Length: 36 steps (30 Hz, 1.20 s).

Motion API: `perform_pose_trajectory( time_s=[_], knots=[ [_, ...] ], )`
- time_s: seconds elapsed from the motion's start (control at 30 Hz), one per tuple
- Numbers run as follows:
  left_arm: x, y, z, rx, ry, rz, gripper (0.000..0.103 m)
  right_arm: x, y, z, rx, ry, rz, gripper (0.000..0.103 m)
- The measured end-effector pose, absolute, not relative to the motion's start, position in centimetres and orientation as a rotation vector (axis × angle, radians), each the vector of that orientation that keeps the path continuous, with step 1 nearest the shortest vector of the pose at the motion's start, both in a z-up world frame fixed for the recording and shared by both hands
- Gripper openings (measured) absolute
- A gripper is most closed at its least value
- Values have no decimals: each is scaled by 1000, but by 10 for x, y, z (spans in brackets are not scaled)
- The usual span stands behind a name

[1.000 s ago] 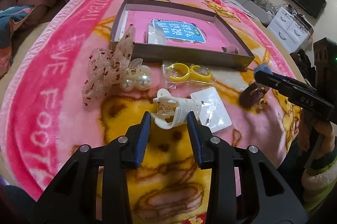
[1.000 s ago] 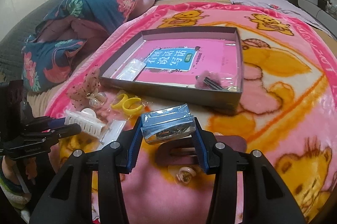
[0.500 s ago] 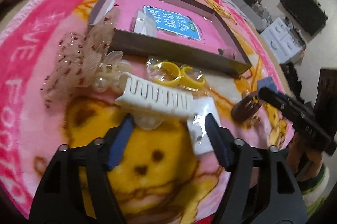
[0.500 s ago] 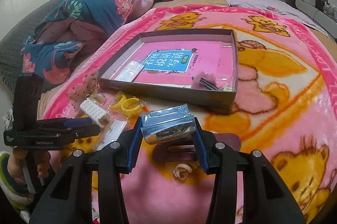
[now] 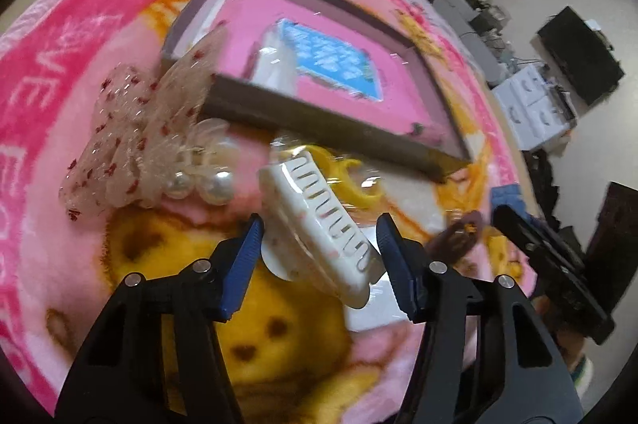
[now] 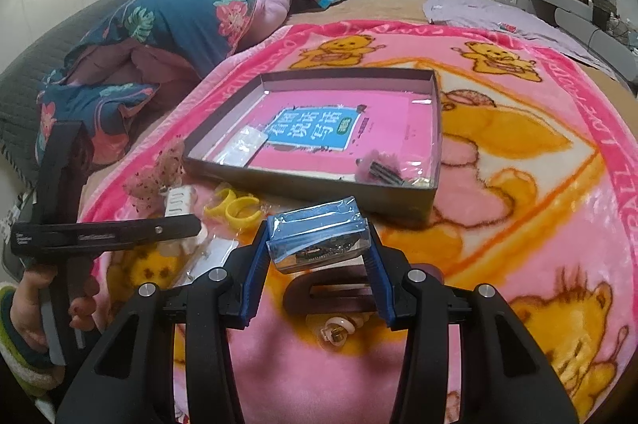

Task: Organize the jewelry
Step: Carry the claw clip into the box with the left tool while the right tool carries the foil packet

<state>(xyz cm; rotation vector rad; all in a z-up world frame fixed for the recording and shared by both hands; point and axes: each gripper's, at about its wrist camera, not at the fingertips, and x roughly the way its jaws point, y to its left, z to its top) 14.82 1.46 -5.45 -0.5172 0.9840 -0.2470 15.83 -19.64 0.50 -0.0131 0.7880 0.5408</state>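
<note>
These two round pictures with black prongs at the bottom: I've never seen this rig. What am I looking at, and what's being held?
Each picture comes from a fisheye camera on a hand-held two-finger gripper; a person holds one in each hand. The left gripper is closing around a white hair claw, not yet pinched. The right gripper is clamped on a small clear box. On the pink blanket lie a shallow grey tray, yellow rings, a lace bow with pearls and a dark hair clip.
</note>
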Motion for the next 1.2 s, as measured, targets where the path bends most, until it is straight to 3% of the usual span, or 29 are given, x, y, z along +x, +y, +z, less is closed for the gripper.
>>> perform_pose_trajectory(
  time_s=[0.07,0.23,0.27,0.3,0.37,0.57,0.63,0.7,0.73,0.83,0.97,1.17,1.2],
  knots=[
    [146,12,-40,-498,951,-267,41,158,-199,11,-14,766,531,44],
    [152,6,-11,-449,898,-292,35,160,-209,26,-8,722,495,44],
    [154,4,-6,-442,886,-302,30,162,-210,27,-5,720,491,44],
    [156,4,-3,-440,877,-305,17,163,-213,29,0,717,483,44],
    [165,4,4,-445,867,-328,0,166,-216,30,10,716,473,44],
    [180,6,8,-434,872,-345,0,172,-222,31,26,710,462,44],
    [177,4,6,-400,886,-352,4,173,-222,30,26,717,465,44],
    [169,-1,1,-306,905,-329,42,173,-222,29,26,721,468,44],
    [166,-1,-4,-282,920,-315,49,174,-221,28,25,725,472,44],
    [152,-3,-25,-206,983,-274,54,175,-219,28,22,725,479,44],
    [142,-1,-44,-192,1011,-220,77,175,-217,29,24,723,485,44],
    [150,1,-60,-240,1030,-173,78,177,-214,32,22,719,493,44],
    [152,2,-60,-252,1026,-168,72,177,-213,33,21,717,494,44]
  ],
)
